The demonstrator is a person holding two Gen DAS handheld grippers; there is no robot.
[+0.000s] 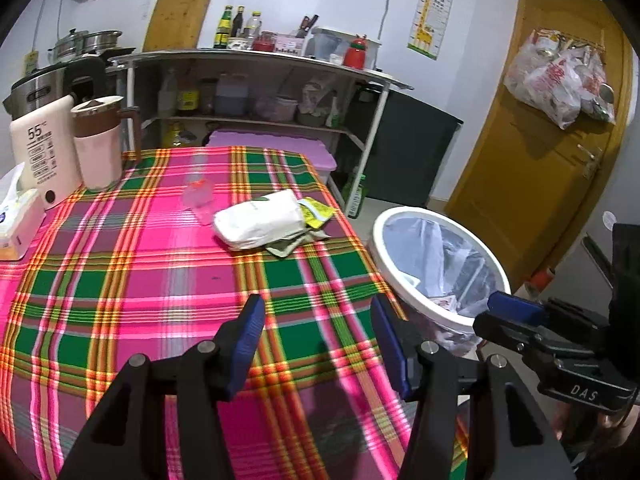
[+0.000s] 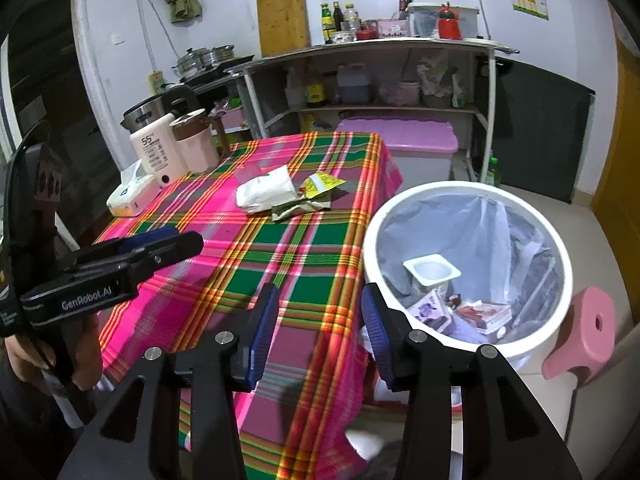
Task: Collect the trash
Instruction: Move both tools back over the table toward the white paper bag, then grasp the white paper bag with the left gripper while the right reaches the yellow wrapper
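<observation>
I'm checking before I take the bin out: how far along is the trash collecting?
Partly done: a yogurt cup and wrappers already lie in the bin. Nothing in hand: the left gripper and right gripper are both open and empty. Left on the table: white bag, yellow wrapper, clear cup.

Both wrist cameras look steeply down over the plaid table, sharing the white bin.

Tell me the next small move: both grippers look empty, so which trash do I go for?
Probably reach the left gripper, open and empty, forward to the white bag: it lies on the plaid cloth with wrappers, while the bin already holds the cup.
</observation>
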